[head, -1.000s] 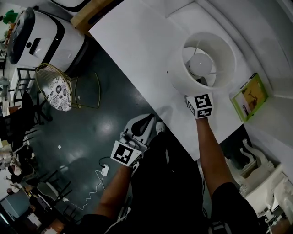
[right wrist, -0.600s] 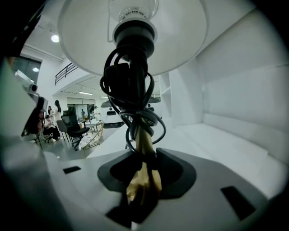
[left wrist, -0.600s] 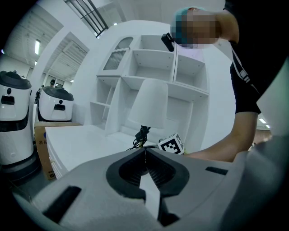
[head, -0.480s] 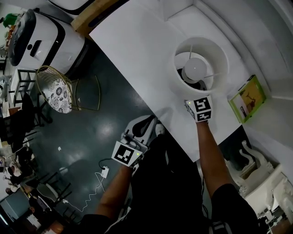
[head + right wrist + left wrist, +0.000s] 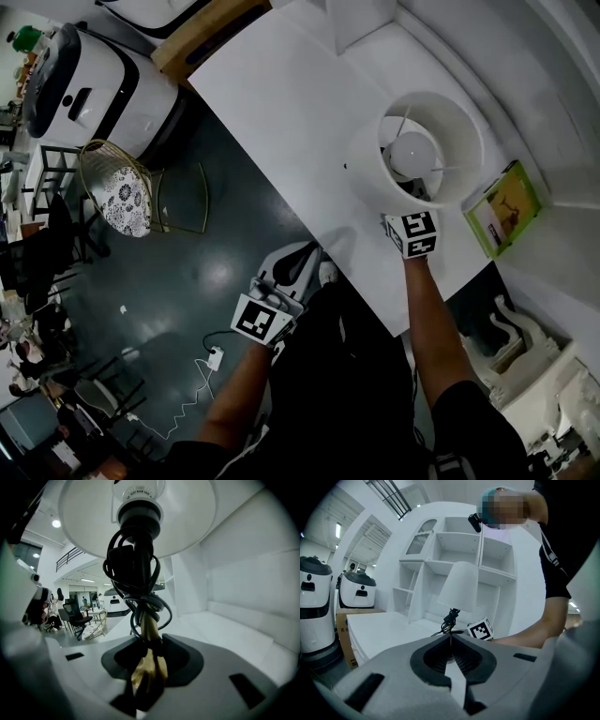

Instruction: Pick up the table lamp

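Observation:
The table lamp has a white drum shade (image 5: 370, 155) that I see from above, with its bulb (image 5: 412, 155) inside. It stands on the white table (image 5: 281, 103). My right gripper (image 5: 405, 214) reaches under the shade. In the right gripper view it (image 5: 149, 660) is shut on the lamp's gold stem (image 5: 151, 632). A black cord (image 5: 136, 583) is wound round the stem below the shade (image 5: 187, 513). My left gripper (image 5: 305, 251) hangs off the table's edge over the dark floor. It (image 5: 450, 639) is shut and holds nothing, and past it stand the lamp (image 5: 459, 585) and the right gripper's marker cube (image 5: 480, 630).
A green book (image 5: 506, 206) lies right of the lamp. White arched shelves (image 5: 454, 550) rise behind the table. On the floor at the left are white robot units (image 5: 84, 80), a gold wire chair (image 5: 117, 183) and a charger with cable (image 5: 214, 354). A cardboard box (image 5: 202, 33) sits by the table's far corner.
The shade sways a little in the head view, first leaning, then seen straight down, now leaning again. Both grippers keep their places, the right one still under the shade.

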